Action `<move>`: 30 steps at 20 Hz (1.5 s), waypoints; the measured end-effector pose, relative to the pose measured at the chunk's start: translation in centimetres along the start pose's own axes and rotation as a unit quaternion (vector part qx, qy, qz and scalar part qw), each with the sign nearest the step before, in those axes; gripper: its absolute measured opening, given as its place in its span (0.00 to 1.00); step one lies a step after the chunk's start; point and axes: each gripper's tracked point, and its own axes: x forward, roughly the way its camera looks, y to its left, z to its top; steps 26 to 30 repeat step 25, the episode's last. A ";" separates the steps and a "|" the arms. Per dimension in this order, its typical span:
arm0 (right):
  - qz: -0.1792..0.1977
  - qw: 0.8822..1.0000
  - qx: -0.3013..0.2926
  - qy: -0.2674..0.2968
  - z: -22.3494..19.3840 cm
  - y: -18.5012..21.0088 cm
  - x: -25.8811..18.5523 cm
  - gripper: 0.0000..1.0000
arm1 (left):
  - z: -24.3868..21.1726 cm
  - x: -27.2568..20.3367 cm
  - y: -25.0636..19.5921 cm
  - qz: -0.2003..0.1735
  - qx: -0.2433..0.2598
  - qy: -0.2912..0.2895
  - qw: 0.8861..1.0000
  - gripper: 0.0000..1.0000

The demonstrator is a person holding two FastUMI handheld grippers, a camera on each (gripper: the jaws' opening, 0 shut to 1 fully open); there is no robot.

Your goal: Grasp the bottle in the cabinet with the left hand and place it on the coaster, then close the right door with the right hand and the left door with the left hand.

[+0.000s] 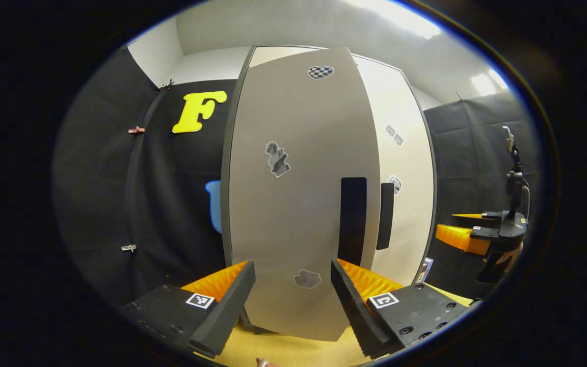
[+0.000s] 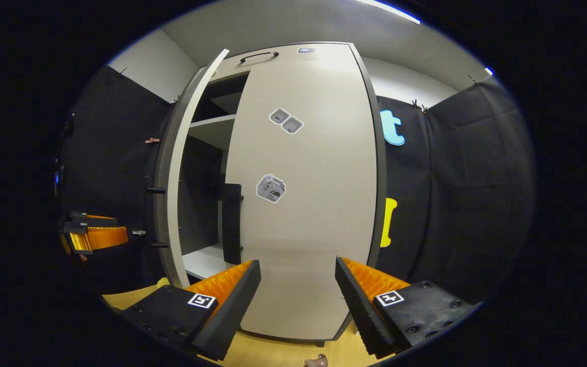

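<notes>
The left gripper (image 1: 292, 293) faced the outer side of the left door (image 1: 298, 204), jaws wide apart, nothing between them. The right gripper (image 2: 297, 295) faced the right door (image 2: 309, 204), jaws likewise wide apart and empty. In the right gripper view the right door lay flush w/ the cabinet (image 2: 207, 130) front, approx. shut, while the left door stood ajar, edge-on, w/ shelves visible through the gap. Each door carried a dark vertical handle (image 1: 352, 219) near its inner edge. The bottle and the coaster could not be located in either view, so placement could not be confirmed. Judged from the doors, the step in hand was closing the left door.

Risks from here:
- Open fingers could catch the handle or the door edge if the left gripper pushed off-centre; the door would then swing unevenly or bounce back.
- A hard push could slam the door and leave it rebounded, not flush.
- The left door could strike the right door's inner edge if that door was not fully seated; the seam could not be checked closely.

Surface and room: the cabinet stood on a light wood-tone floor (image 1: 293, 351). The doors were pale grey-beige w/ several stickers. Black cloth formed the booth wall (image 2: 467, 204) on both sides; white wall and bright ceiling lights lay above. In the left gripper view the right gripper appeared far off at the right edge.
</notes>
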 end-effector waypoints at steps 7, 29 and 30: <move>0.031 0.999 0.001 0.009 -0.7 2.4 0.9 0.98 | -0.6 -1.1 -0.9 -0.006 0.012 0.013 1.000 0.94; 0.022 1.000 0.001 0.010 -0.2 2.1 0.1 0.98 | -0.5 0.1 -1.7 -0.021 -0.026 -0.010 0.999 0.95; 0.022 1.000 0.001 0.010 -0.2 2.1 0.1 0.98 | -0.5 0.1 -1.7 -0.021 -0.026 -0.010 0.999 0.95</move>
